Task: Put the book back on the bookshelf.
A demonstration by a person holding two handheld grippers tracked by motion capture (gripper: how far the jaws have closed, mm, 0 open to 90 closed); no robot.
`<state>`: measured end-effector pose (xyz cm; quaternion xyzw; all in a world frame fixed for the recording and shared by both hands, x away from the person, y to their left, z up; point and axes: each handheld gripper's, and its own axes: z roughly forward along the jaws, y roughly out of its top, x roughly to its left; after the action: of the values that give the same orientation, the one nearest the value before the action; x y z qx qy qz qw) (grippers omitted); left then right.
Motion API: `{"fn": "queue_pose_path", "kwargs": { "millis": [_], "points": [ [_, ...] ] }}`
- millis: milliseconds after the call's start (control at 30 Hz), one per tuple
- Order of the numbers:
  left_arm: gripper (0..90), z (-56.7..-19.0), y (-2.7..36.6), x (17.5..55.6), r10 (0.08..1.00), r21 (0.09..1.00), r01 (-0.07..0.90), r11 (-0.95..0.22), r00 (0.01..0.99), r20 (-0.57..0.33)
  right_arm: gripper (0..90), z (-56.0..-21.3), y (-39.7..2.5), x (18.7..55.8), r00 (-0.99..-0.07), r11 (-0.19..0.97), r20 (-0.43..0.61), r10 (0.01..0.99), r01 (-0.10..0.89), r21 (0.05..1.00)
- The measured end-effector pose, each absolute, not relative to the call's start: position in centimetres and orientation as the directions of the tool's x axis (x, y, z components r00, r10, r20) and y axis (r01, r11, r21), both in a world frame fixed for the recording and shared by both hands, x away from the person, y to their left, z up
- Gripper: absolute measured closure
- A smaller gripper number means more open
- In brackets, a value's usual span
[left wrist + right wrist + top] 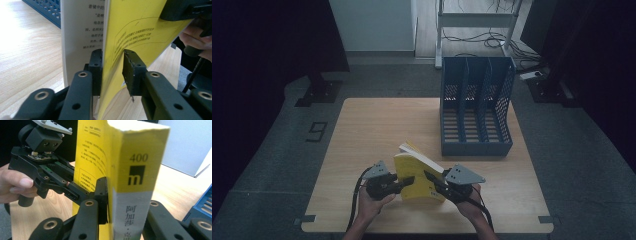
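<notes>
Yellow paperback book (417, 177) stands upright on the counter (377, 125), near the front edge, well apart from and in front of the blue file organizer (476, 107). Spine (135, 177) faces the right side; it carries "400", a black logo and Chinese characters lower down.

Right gripper (439, 184): jaws clamped on the book block at the spine end, one jaw pressed flat to the yellow cover, the other behind the spine on the far face. Judged purpose: to hold the book vertical and steady.

Left gripper (404, 181): jaws straddle the yellow front cover (132, 32) alone. One pad sits between the cover and the first white printed page (82, 27), touching the cover; the other pad stands just off the outer face with a small gap. So not fully closed on it; the jaws stand slightly apart around the cover. The cover is peeled away from the page block, which suggests it is being opened or isolated.

Organizer: three upright slots, open toward the book, all empty as far as visible. Likely destination, which would explain the upright hold, spine outward.

A hand (372, 202) grips the left gripper from below.
</notes>
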<state>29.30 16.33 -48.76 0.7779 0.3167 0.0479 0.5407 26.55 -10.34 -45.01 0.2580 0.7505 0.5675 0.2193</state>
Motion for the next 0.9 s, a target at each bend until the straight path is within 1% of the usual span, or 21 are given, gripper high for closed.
{"fn": "queue_pose_path", "kwargs": {
  "millis": [67,200,367,600,900],
  "points": [
    [64.1,-48.8,16.4,29.4,0.554,0.872,0.444,-0.208,0.788,-0.269,74.3,-45.0,-10.3,26.5,-0.769,0.225,-0.044,0.637,0.131,0.966],
    [51.6,-48.8,16.3,29.5,0.566,0.872,0.452,-0.189,0.776,-0.28,74.5,-45.0,-10.1,26.3,-0.773,0.221,-0.044,0.633,0.125,0.967],
    [43.0,-48.8,16.2,29.3,0.571,0.877,0.44,-0.192,0.777,-0.265,74.6,-44.9,-10.0,26.1,-0.778,0.209,-0.033,0.627,0.127,0.97],
    [37.1,-48.7,16.3,29.4,0.583,0.878,0.445,-0.177,0.766,-0.271,74.7,-44.7,-10.2,26.0,-0.773,0.178,-0.013,0.635,0.13,0.975],
    [34.7,-48.6,16.5,29.5,0.597,0.876,0.457,-0.154,0.75,-0.286,74.7,-44.0,-10.8,25.5,-0.757,0.15,-0.019,0.653,0.105,0.983]
  ]
}}
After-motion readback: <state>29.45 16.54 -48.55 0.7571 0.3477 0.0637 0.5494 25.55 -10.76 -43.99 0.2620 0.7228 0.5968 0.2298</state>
